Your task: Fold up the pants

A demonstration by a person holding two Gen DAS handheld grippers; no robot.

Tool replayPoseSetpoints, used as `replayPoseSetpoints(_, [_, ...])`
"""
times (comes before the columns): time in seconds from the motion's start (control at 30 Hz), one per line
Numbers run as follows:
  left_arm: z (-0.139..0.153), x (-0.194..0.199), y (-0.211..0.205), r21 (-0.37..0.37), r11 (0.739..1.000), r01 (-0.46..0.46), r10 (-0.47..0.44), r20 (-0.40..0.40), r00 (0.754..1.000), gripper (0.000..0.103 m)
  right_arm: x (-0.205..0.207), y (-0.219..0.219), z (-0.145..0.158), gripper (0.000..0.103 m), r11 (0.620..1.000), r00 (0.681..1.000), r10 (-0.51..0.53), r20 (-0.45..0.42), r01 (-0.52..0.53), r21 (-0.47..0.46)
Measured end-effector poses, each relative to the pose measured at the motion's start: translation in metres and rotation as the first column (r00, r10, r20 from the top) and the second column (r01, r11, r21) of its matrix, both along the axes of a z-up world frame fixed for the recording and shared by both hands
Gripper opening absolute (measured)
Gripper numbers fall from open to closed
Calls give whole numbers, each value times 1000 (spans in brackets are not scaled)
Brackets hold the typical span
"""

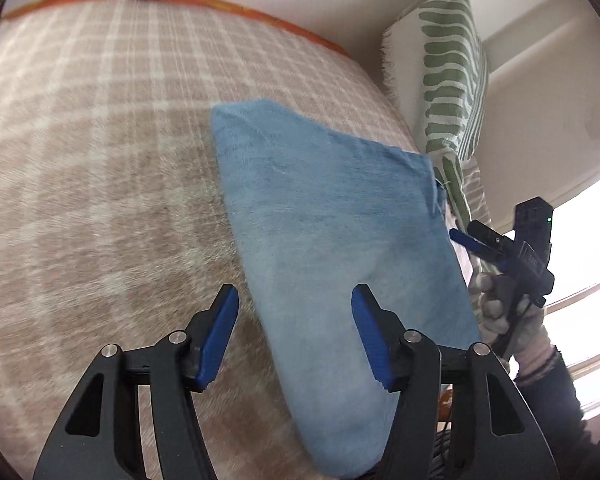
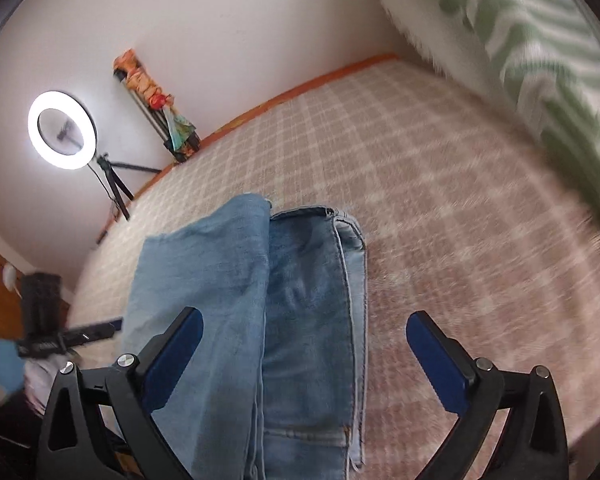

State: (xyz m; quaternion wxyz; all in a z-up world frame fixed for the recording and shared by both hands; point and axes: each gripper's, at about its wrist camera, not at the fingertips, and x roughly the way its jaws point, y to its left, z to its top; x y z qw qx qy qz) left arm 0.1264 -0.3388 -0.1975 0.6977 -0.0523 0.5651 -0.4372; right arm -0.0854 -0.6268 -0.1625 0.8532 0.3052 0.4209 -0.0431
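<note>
Folded light-blue jeans (image 1: 332, 232) lie flat on a pink-and-white checked bed cover (image 1: 100, 160). My left gripper (image 1: 296, 296) hovers open over their near end, its right finger above the denim and its left finger above the cover, with nothing pinched. At the jeans' right edge a gloved hand (image 1: 496, 312) holds my right gripper (image 1: 464, 238). In the right wrist view the jeans (image 2: 300, 300) show stacked layers with a seam along the right side. My right gripper (image 2: 305, 320) stands wide open above them and grips nothing.
A green-and-white patterned pillow (image 1: 448, 80) leans against the wall beside the jeans. A lit ring light on a tripod (image 2: 62, 130) and a colourful bundle (image 2: 160, 100) stand by the far wall. An orange mattress edge (image 2: 300, 84) borders the cover.
</note>
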Motion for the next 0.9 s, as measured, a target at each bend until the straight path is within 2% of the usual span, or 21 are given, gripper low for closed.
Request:
replayPoseSetpoints(0.07, [-4, 1, -5, -8, 1000, 1, -1, -9, 1000, 59, 6, -8, -13, 103, 998, 1000, 2, 11, -3, 70])
replayPoseSetpoints(0.13, [-3, 2, -12, -13, 1000, 14, -13, 16, 1000, 59, 14, -11, -27, 103, 992, 999, 34, -3, -33, 120])
replayPoseSetpoints(0.2, [-2, 4, -18, -18, 1000, 19, -19, 27, 999, 60, 16, -9, -27, 103, 992, 997, 69, 27, -72, 99])
replayPoseSetpoints(0.3, [-2, 7, -21, -34, 999, 7, -6, 23, 1000, 60, 22, -1, -29, 102, 975, 986, 159, 46, -164, 149])
replayPoseSetpoints(0.33, [-2, 8, -23, -37, 999, 5, -4, 23, 1000, 60, 24, 5, -28, 100, 974, 982, 184, 43, -188, 125])
replayPoseSetpoints(0.37, [-2, 8, -25, -38, 999, 4, -3, 27, 1000, 60, 26, 10, -29, 95, 972, 978, 206, 31, -208, 105])
replayPoseSetpoints(0.4, [-1, 10, -28, -36, 999, 6, -5, 34, 999, 60, 29, 15, -27, 83, 973, 976, 219, 16, -220, 68])
replayPoseSetpoints(0.43, [-1, 10, -30, -33, 999, 6, -4, 41, 999, 59, 32, 21, -27, 75, 968, 970, 243, 2, -243, 65])
replayPoseSetpoints(0.53, [0, 9, -36, -18, 1000, 7, -6, 69, 998, 48, 38, 35, -23, 58, 968, 966, 252, -51, -251, 18])
replayPoseSetpoints(0.57, [1, 9, -37, -17, 1000, 9, -7, 80, 997, 39, 40, 39, -21, 46, 968, 967, 250, -58, -250, 1])
replayPoseSetpoints(0.6, [2, 8, -37, -16, 1000, 10, -8, 91, 996, 35, 40, 43, -17, 40, 971, 969, 235, -70, -237, -23])
replayPoseSetpoints(0.77, [12, 4, -37, -9, 1000, 21, -19, 154, 988, 19, 45, 67, 8, 19, 952, 968, 182, -174, -218, -215])
replayPoseSetpoints(0.83, [20, 3, -35, -28, 999, 24, -19, 167, 986, 16, 44, 70, 19, 16, 940, 968, 163, -191, -212, -269])
replayPoseSetpoints(0.9, [32, -2, -35, -44, 998, 44, -33, 220, 975, 14, 44, 76, 31, 14, 921, 968, 165, -190, -220, -321])
